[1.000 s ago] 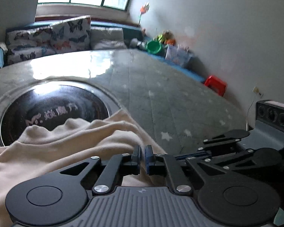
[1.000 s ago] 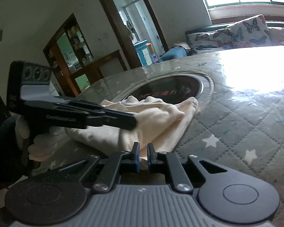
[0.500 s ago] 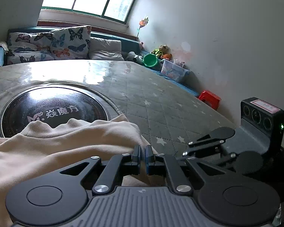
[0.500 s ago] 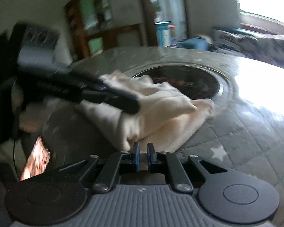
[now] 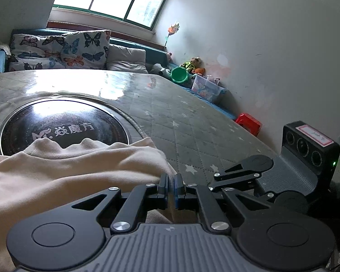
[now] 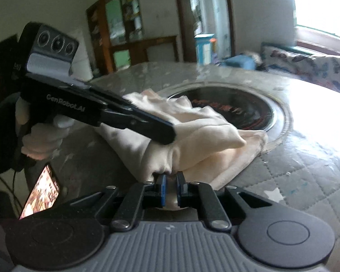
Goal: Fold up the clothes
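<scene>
Quilted star-print table [image 5: 192, 136]: bare stretch from 12 to 3 o'clock of cream garment [image 5: 68, 172], table edge beyond at wall side. Black round inset [image 5: 63, 127] at 11 o'clock, partly covered by garment. Garment bunched, creased, loosely doubled over. Left gripper [image 5: 171, 176] clamped on garment edge; right gripper [image 6: 171, 176] likewise pinching fold.

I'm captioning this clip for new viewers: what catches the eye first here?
The cream garment heaped mid-table, both claws shut on its near edge: left claw, right claw. Behind it sits a round black inset with white lettering, sunk into the star-patterned quilted table.
</scene>
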Tool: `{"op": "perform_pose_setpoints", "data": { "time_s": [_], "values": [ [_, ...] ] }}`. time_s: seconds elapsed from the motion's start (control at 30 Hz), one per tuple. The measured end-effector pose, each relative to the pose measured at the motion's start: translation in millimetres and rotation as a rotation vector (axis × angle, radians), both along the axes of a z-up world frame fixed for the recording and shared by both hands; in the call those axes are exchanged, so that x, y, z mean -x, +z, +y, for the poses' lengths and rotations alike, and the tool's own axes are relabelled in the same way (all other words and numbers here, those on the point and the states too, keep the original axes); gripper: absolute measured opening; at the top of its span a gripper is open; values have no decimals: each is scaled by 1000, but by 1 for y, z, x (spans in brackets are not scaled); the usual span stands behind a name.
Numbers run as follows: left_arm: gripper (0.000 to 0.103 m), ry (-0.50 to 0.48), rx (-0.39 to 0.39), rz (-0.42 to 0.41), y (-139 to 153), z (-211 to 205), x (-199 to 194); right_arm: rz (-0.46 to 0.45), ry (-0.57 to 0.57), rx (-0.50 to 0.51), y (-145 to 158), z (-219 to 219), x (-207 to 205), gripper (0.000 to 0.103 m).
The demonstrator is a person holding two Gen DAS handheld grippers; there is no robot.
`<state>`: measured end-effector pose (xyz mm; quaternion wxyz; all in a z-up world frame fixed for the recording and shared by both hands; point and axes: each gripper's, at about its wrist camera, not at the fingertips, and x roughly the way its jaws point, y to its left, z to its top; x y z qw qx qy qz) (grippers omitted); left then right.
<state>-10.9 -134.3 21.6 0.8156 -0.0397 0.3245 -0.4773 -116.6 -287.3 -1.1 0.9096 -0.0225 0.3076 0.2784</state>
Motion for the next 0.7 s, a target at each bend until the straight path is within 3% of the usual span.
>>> {"op": "perform_pose_setpoints", "data": {
  "time_s": [0.2, 0.43, 0.57, 0.63, 0.7],
  "values": [
    [14, 29, -5, -17, 2, 20, 6, -72, -118, -41, 4, -5, 19, 1],
    [16, 69, -49, -79, 4, 41, 15, -1, -28, 6, -1, 1, 12, 4],
    [16, 64, -75, -79, -2, 40, 16, 0, 2, -32, 4, -2, 5, 5],
    [16, 57, -85, -76, -6, 37, 16, 13, -5, -70, 2, -5, -1, 7],
    [16, 55, -95, -73, -9, 35, 15, 26, -26, -77, -3, -5, -6, 16]
  ]
}}
